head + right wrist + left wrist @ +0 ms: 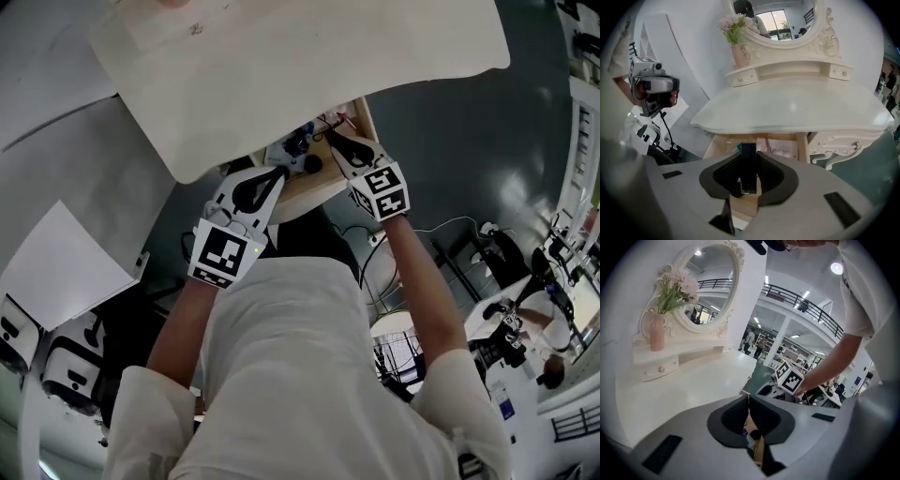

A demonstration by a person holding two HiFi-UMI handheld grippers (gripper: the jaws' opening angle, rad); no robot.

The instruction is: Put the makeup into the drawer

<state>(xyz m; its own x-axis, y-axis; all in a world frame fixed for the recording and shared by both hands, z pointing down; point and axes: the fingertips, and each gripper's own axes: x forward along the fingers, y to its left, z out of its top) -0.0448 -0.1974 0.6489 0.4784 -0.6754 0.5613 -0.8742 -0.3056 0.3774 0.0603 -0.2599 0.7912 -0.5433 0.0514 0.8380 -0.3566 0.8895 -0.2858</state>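
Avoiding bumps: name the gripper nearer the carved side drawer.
Right. The right gripper, holding makeup, hangs over the open drawer, just left of the carved side drawer; the left gripper is farther left.

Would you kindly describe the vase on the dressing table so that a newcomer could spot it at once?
Find the white dressing table with the oval mirror. On the narrow shelf under the mirror, at its left end, stands a pink vase holding pale flowers. It is the only coloured thing on that white shelf.
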